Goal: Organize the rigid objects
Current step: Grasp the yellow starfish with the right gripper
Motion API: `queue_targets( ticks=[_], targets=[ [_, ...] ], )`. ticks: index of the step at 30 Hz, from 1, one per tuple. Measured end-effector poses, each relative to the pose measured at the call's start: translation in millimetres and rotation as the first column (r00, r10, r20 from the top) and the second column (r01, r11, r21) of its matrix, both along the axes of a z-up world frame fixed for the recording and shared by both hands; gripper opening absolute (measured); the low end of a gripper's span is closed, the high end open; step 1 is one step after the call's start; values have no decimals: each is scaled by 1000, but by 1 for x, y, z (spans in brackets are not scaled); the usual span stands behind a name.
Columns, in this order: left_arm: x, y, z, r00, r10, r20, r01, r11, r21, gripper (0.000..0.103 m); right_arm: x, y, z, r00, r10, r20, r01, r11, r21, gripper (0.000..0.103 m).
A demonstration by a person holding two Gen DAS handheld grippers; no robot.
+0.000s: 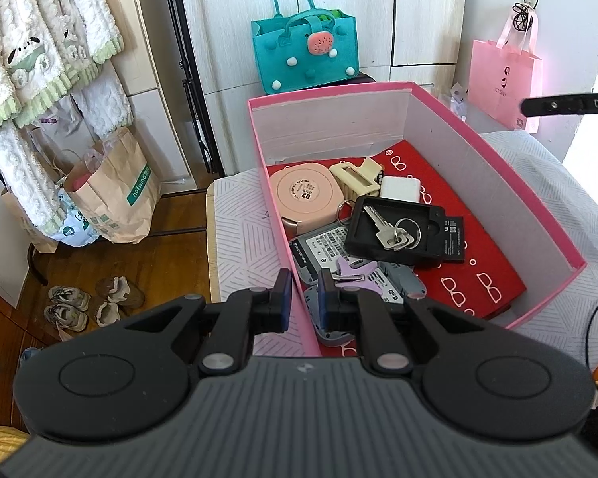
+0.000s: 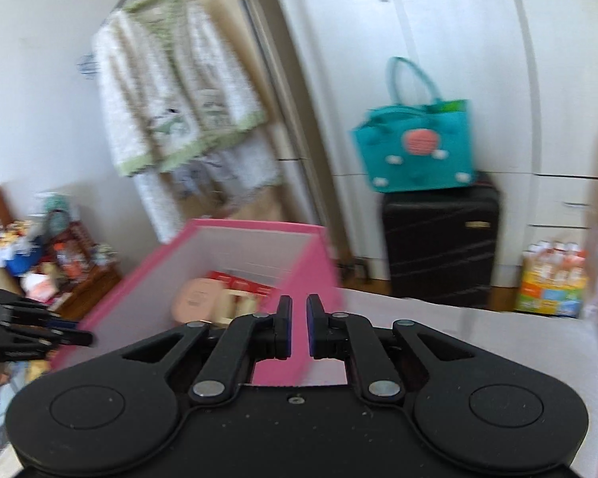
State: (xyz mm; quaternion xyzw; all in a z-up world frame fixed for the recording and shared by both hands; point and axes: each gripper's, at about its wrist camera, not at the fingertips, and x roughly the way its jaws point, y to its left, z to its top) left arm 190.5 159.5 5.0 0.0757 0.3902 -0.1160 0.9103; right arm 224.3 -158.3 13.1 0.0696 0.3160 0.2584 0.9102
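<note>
On the bed, a pink box [image 1: 538,215] holds keys [image 1: 390,231]; left tongs [image 1: 303,294] pinch its wall, right tongs [image 2: 298,324] empty, slightly parted.

left gripper [image 1: 303,294] clamped, right gripper [image 2: 298,326] — fingers slightly parted

Pink box [image 1: 546,215] sits on patterned tablecloth [image 1: 243,239].

1. Pink cardboard box [image 1: 450,127]: matt, white paper-lined walls.
2. Bunch of silver metal keys [image 1: 392,231]: shiny.
3. Teal felt handbag [image 1: 303,55]: soft, fuzzy.
4. Round-cornered pink plastic case [image 1: 305,195]: smooth, matt.
5. Black hard-shell suitcase [image 2: 438,243]: ribbed plastic.
</note>
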Motion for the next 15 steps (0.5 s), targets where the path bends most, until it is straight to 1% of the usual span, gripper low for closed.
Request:
queue_targets(
  ticks=[5,7,8,10,12,15],
  targets=[
    [0,0,0,1000,0,0,0,1000,0,11,1,-25,-17,995,-94,10,95,988,-119,21],
    [0,0,0,1000,-1,-1,1,1000,0,11,3,-31,-27,994,-113,7,113,980,-162,27],
    [0,0,0,1000,0,-1,0,1000,-1,11,5,-33,-33,993,-117,4,116,977,-180,28],
    [-1,1,1,1000,1,-1,-1,1000,0,11,11,-33,-46,993,-117,-1,114,970,-215,36],
    [-1,0,1,1000,0,-1,0,1000,1,11,18,-31,-59,993,-115,0,111,961,-255,41],
    [0,1,1,1000,0,-2,0,1000,3,11,30,-26,-77,996,-92,12,91,943,-319,46]
  ],
)
